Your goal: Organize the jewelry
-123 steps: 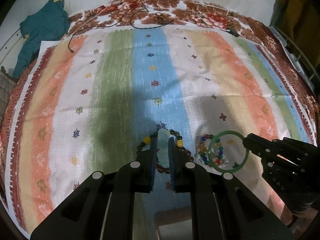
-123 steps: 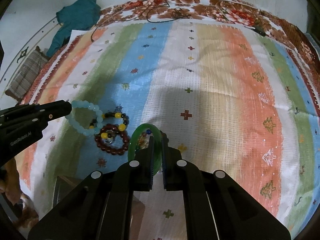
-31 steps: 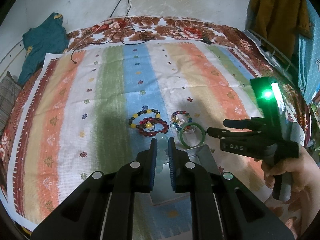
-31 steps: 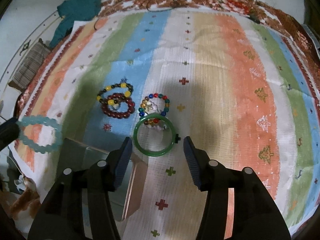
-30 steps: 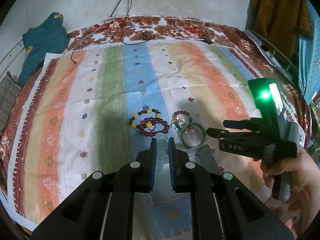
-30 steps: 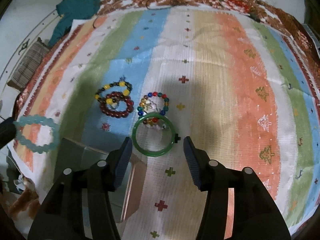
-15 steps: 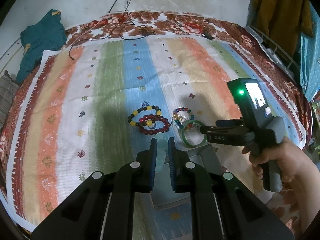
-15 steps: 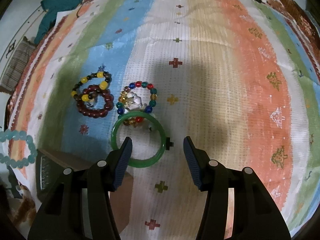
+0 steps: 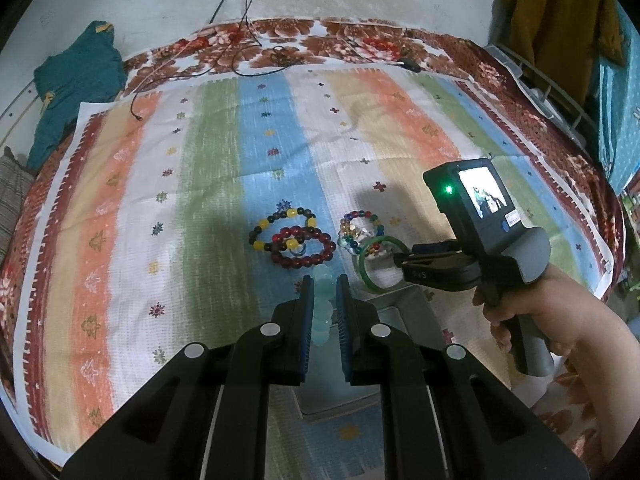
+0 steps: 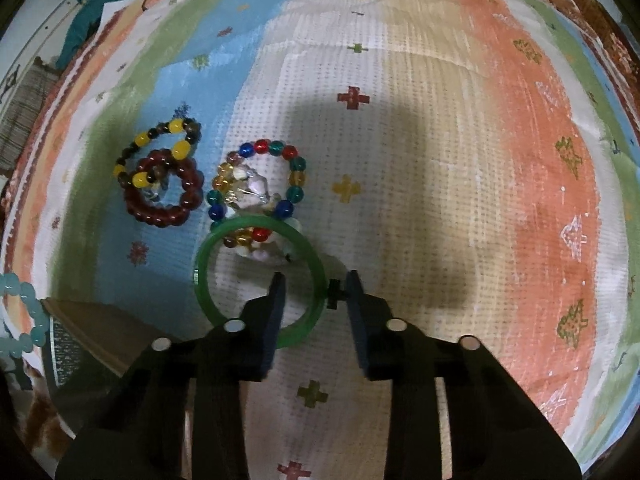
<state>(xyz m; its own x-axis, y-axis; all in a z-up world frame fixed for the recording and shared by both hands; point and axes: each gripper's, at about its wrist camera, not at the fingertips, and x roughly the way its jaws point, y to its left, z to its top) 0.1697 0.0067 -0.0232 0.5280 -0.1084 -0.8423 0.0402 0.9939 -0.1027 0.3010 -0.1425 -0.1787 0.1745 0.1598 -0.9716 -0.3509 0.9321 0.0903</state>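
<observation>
While the left gripper [image 9: 323,286] stayed clenched on a pale aqua bead bracelet [image 9: 322,308] above the striped cloth [image 9: 208,184], the right gripper [image 10: 316,282] pointed down over a green bangle [image 10: 259,282] lying on the cloth. Its jaws had just been closing, one finger inside the ring, one outside, the rim between them but not yet pinched. Beyond lay a multicoloured bracelet [image 10: 256,178], partly under the bangle, and a dark red one [image 10: 164,189] overlapping a yellow-and-black one [image 10: 158,148].
</observation>
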